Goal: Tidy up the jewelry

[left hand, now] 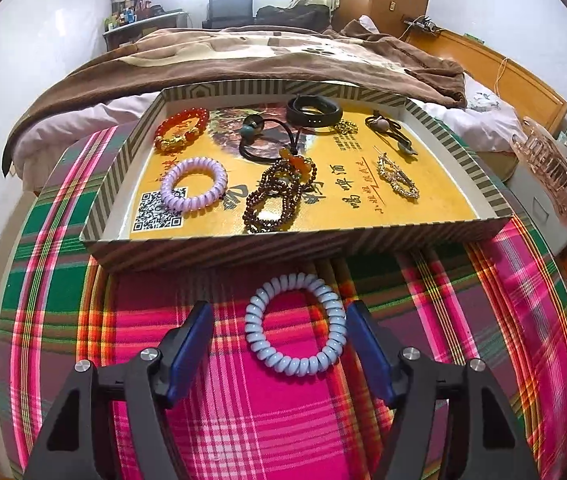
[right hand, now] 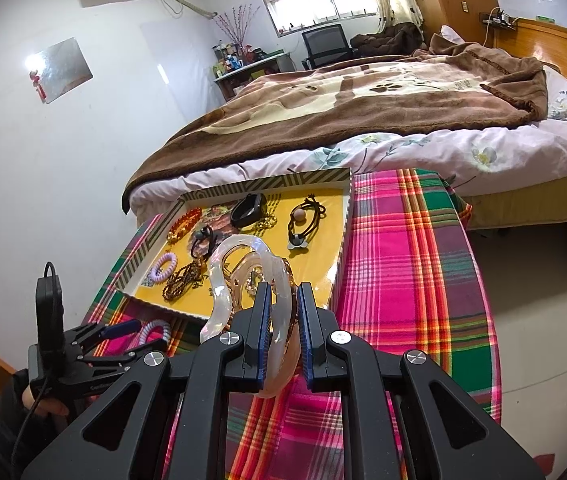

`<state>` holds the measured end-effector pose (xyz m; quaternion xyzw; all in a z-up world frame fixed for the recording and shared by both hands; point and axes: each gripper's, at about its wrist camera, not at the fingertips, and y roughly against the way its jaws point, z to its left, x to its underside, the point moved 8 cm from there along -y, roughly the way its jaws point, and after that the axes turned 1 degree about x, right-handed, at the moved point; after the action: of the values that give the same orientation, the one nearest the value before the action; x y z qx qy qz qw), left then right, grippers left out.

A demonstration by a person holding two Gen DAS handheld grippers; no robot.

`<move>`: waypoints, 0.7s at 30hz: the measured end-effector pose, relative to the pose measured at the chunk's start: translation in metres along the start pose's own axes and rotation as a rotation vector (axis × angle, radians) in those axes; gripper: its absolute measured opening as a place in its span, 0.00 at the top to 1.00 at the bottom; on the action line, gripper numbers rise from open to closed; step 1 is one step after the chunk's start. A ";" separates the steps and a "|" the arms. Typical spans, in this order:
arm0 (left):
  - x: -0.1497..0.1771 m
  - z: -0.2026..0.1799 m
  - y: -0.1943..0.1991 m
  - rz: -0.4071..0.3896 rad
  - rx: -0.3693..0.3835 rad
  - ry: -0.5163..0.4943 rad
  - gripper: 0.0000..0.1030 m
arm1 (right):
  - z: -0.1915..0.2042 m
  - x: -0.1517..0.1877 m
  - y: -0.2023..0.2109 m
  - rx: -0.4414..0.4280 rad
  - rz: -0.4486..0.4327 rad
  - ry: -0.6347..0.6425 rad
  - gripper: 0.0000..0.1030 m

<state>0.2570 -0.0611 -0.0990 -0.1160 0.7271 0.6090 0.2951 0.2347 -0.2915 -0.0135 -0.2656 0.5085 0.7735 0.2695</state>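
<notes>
A pale blue coil hair tie (left hand: 295, 324) lies flat on the plaid cloth (left hand: 267, 420), just in front of the striped tray (left hand: 283, 242). My left gripper (left hand: 279, 308) is open, its blue pads (left hand: 191, 344) standing either side of the tie without pressing it. In the right wrist view the left gripper (right hand: 145, 334) and the tie (right hand: 155, 328) show at lower left. My right gripper (right hand: 283, 288) is shut on a clear pinkish claw hair clip (right hand: 243, 264), held above the tray's near right part. That clip (left hand: 555, 176) also shows at the right edge of the left wrist view.
The yellow-floored tray (right hand: 339, 248) holds a red bead bracelet (left hand: 181, 128), a lilac coil tie (left hand: 193, 186), brown beads (left hand: 279, 196), a black band (left hand: 313, 110), a rhinestone clip (left hand: 397, 180) and dark hair ties (left hand: 387, 128). A bed with a brown blanket (right hand: 363, 108) lies behind.
</notes>
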 end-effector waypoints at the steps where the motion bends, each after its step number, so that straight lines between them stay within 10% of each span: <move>1: 0.000 -0.001 -0.001 0.002 -0.002 -0.011 0.34 | 0.001 0.001 -0.001 -0.002 0.002 0.001 0.87; 9: 0.001 -0.019 0.000 -0.001 0.025 -0.070 0.83 | 0.002 0.003 -0.006 -0.011 0.007 -0.008 0.87; 18: -0.004 -0.030 0.027 -0.069 0.090 -0.057 0.84 | 0.003 0.004 -0.004 -0.013 0.005 -0.012 0.87; 21: -0.014 -0.033 0.043 -0.108 0.102 -0.062 1.00 | 0.005 0.003 -0.001 -0.018 -0.004 -0.012 0.87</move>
<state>0.2360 -0.0858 -0.0529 -0.1207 0.7404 0.5576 0.3554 0.2323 -0.2865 -0.0147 -0.2640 0.4995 0.7791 0.2717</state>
